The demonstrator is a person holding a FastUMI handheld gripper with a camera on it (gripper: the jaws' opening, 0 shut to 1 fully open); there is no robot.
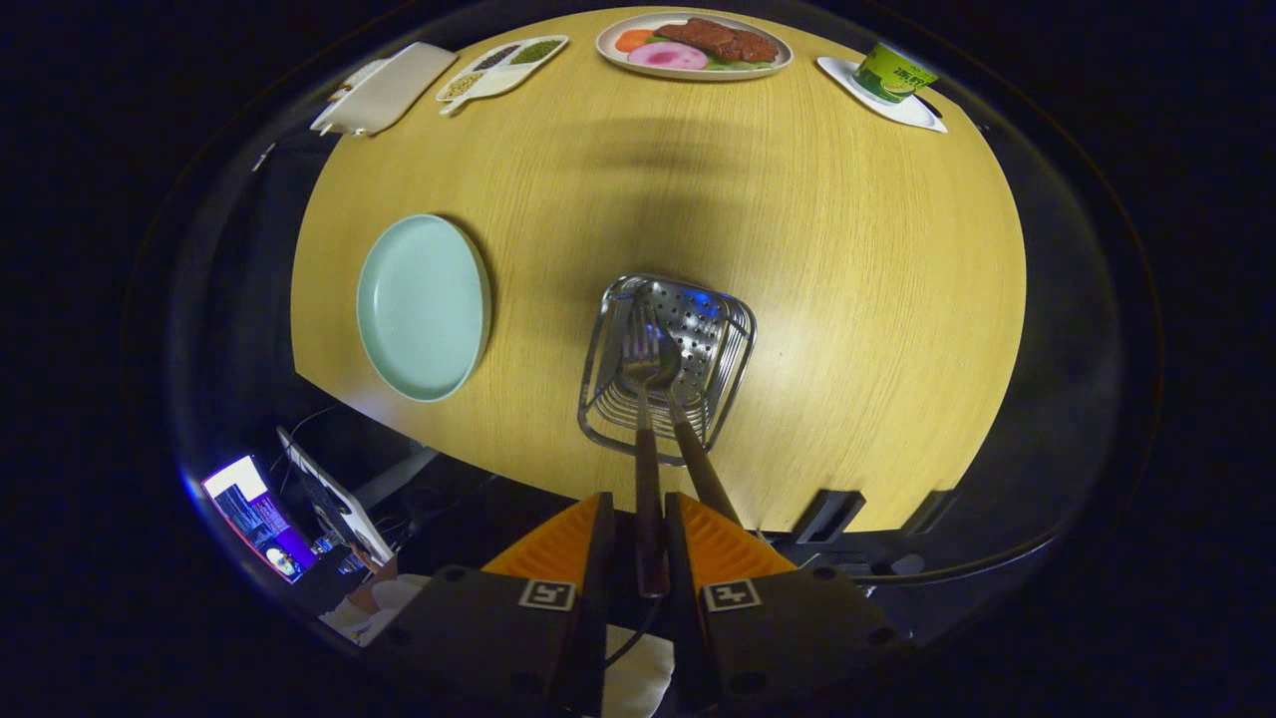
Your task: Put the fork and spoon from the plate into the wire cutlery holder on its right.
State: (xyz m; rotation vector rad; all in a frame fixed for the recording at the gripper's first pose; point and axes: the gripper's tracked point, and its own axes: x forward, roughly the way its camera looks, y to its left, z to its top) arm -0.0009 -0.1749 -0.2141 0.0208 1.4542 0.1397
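Clamping dark-handled fork (646,439), fingers (598,543), steel tines inside wire cutlery holder (728,344), beside spoon (693,449)

gripper-mounted fisheye, high above table (847,299), facing down

A wooden table (847,249) holds a plate of pretend food (694,45), a green cup (893,73) on a white saucer (922,112), a snack tray (503,67) and a white box (384,88).
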